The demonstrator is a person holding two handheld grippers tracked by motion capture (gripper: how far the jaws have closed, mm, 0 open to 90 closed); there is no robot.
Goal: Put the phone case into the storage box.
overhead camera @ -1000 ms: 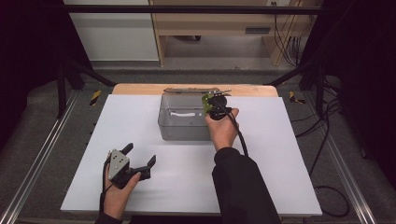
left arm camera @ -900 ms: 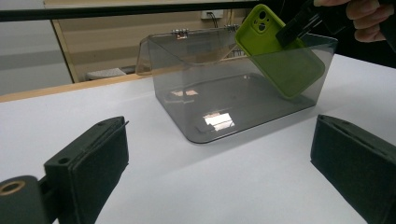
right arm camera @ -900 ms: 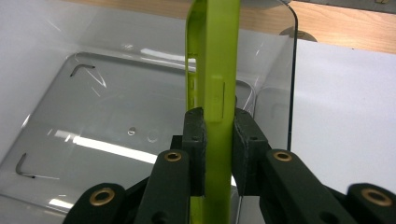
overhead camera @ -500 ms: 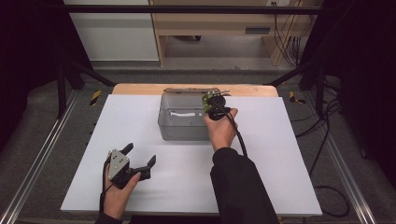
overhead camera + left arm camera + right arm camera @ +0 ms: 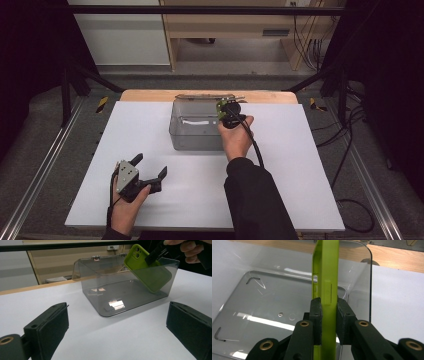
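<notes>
we see a green phone [image 5: 147,272] in a lime-coloured case, clamped edge-on between the two black jaws of the right gripper [image 5: 328,315]. in the right gripper view the case shows its thin side, with a long side button and a small cut-out above it, and the jaws press flat against its front and back. in the left gripper view we see its back: rounded corners, a raised camera block with two lenses at the top corner, and a smooth matte surface. the phone is tilted, its lower part inside a clear grey plastic box [image 5: 125,292] and its top corner rising above the rim near the box's right wall. whether its lower edge touches the box floor we cannot tell.

the box sits on a white table [image 5: 150,125], towards the far edge, with its clear lid [image 5: 97,265] hinged open at the back. its floor is bare and reflects the lights.

from the high view the right hand [image 5: 236,137] reaches over the near right corner of the box. the left gripper [image 5: 149,172] rests low over the near left part of the table, well apart from the box, held by the left hand [image 5: 125,205]; its jaws stand wide apart with nothing between them.
</notes>
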